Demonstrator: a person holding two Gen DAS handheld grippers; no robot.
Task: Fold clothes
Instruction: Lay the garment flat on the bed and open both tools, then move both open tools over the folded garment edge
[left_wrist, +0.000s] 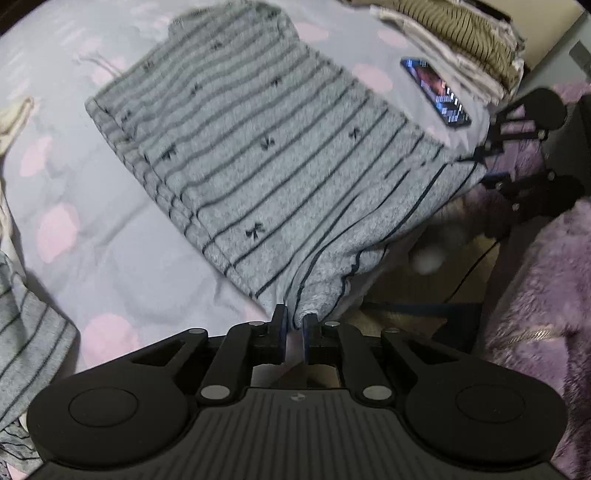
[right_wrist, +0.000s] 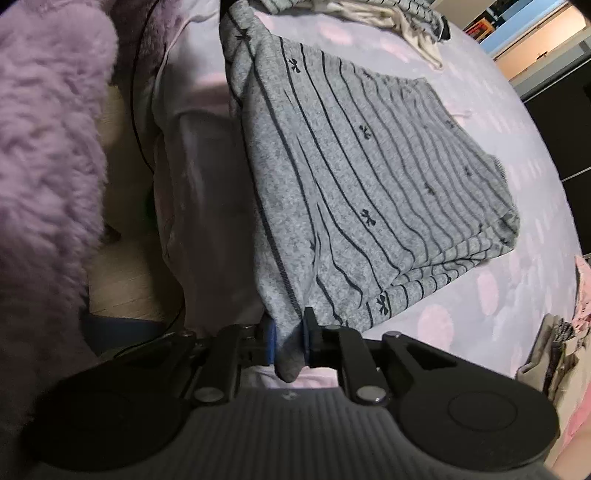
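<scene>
A heathered grey knit garment with thin dark stripes and small black bow prints (left_wrist: 258, 147) lies partly folded on a pale lavender bedsheet dotted with soft pink circles (left_wrist: 110, 229), its fabric fuzzy and a little rumpled, its far edge doubled into a thick layered hem. The left gripper (left_wrist: 294, 332), black with blue-faced fingers, is clamped on one near corner of the garment, the cloth bunched into a narrow tuck between the pads. The right gripper (right_wrist: 289, 341) pinches the other near corner, a fold of grey knit hanging down through its fingers. The near edge of the garment is lifted off the sheet between the two tools, while the rest rests flat farther away. The left wrist view alone shows a dark smartphone with a lit screen (left_wrist: 436, 92) lying on the sheet beside the garment, a stack of folded striped clothes (left_wrist: 461, 33) behind it, and the right gripper at the garment's corner. Only the right wrist view shows a shaggy purple plush fabric (right_wrist: 48, 129) filling its left side and a heap of crumpled clothes (right_wrist: 388, 14) at the far end of the bed.
</scene>
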